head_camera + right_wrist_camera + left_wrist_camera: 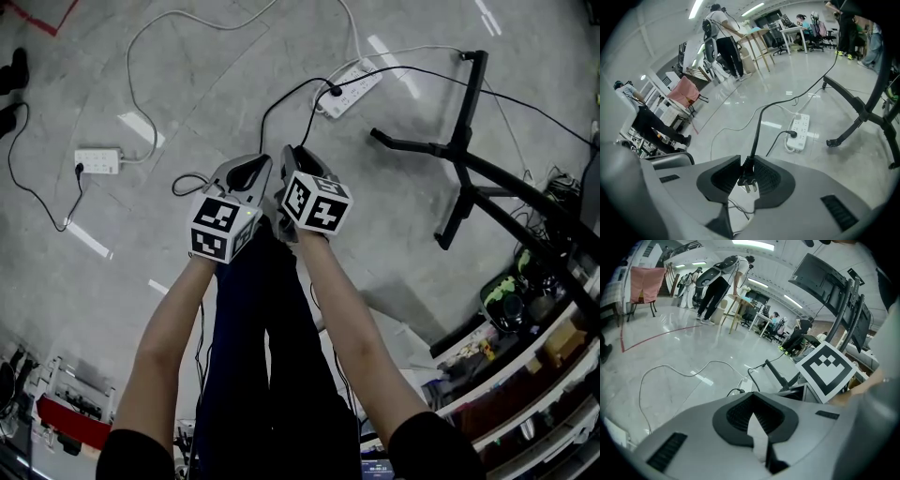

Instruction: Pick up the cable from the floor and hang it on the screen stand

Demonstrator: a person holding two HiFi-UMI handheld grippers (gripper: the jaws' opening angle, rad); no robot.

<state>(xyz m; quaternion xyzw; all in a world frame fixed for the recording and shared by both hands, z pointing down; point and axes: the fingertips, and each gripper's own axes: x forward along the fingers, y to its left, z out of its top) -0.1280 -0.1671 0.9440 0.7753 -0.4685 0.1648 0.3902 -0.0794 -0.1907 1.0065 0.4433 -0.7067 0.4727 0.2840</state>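
Grey left hand-held gripper [251, 167], grey right hand-held gripper [302, 161], black sleeves [141, 455]

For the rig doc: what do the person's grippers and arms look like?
Left gripper and right gripper: grey plastic shells, dark ribbed pads, each carrying a white cube with black square markers. The person wears black short sleeves.

Both arms stretched forward and down, forearms bare, dark sleeves [141, 450] at upper arms. Left forearm [169, 328] and right forearm [352, 328] converge toward grippers.

Left gripper [248, 169] and right gripper [296, 155] side by side, close together, pointing away from body. Marker cubes [223, 228] face up toward head.

Left gripper: jaw tips meet, nothing between them.

Right gripper: jaws pinched on plug [746, 176] of black cable [757, 126]; prongs point back toward gripper body, cord runs out forward past tips.
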